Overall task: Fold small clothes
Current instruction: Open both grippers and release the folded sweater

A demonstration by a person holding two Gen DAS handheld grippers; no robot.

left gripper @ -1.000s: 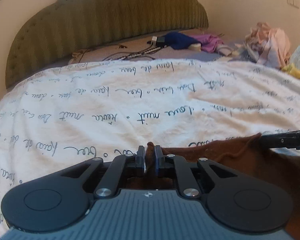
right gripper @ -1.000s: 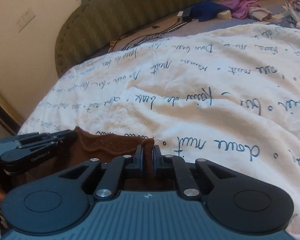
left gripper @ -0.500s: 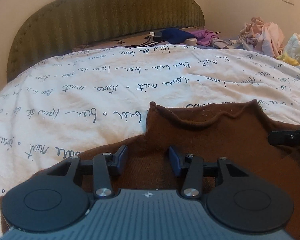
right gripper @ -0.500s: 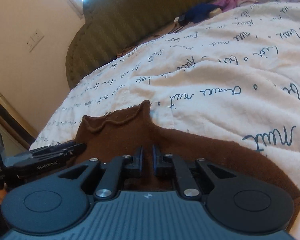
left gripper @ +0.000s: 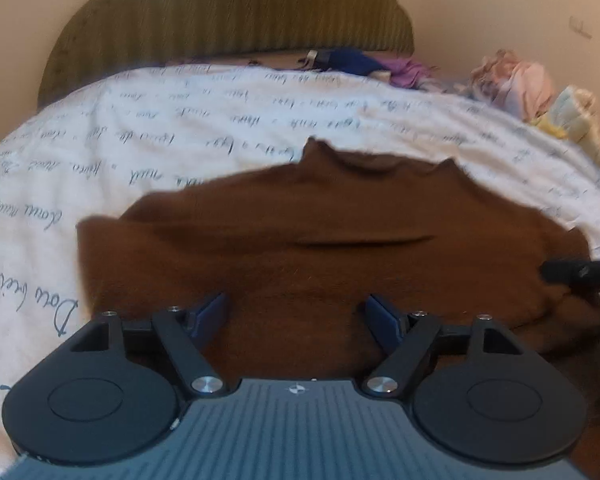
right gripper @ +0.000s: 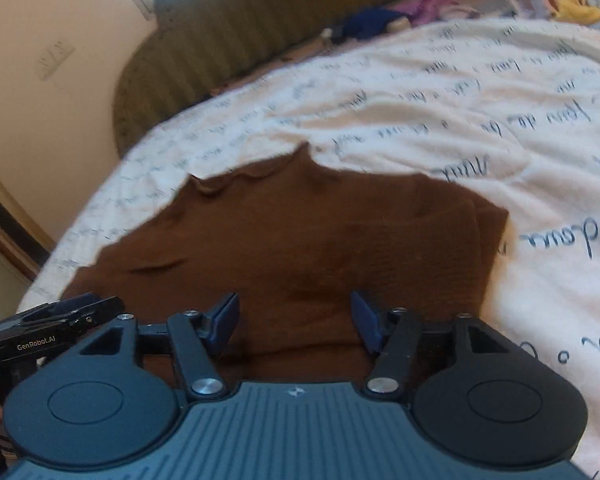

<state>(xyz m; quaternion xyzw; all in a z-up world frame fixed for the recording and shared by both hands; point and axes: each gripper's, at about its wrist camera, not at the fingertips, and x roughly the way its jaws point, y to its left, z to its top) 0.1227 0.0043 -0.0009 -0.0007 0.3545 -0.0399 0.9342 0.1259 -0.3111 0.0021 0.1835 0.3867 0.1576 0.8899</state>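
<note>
Two views, both blurred by motion.

Left wrist view: the left tongs (left gripper: 296,312) stand spread, having just been opening, with nothing pinched; the brown top (left gripper: 320,232) shows in the gap, but the blue pads (left gripper: 210,314) do not press on it. The top lies spread on the white quilt (left gripper: 180,132) of the bed, collar at the far edge, one sleeve reaching left. A dark crease runs across its chest. At the right edge the tip of the right tongs (left gripper: 580,274) shows over the cloth near the right sleeve.

Right wrist view: the right tongs (right gripper: 294,320) are also spread, just opened, and clear of the top (right gripper: 300,236). The right sleeve end lies doubled near the quilt (right gripper: 480,120). The left tongs (right gripper: 60,316) sit at the near left, by the cloth's edge.

Risks, as I judge them: the chest crease may get folded in if it is not smoothed first, giving a lumpy fold. The knit looks soft and may catch on a pad as the tongs travel, dragging the spread top askew. A pinch that goes too deep could take the quilt along with the sleeve. Uneven pulls from the two sides would skew the fold line.
</note>
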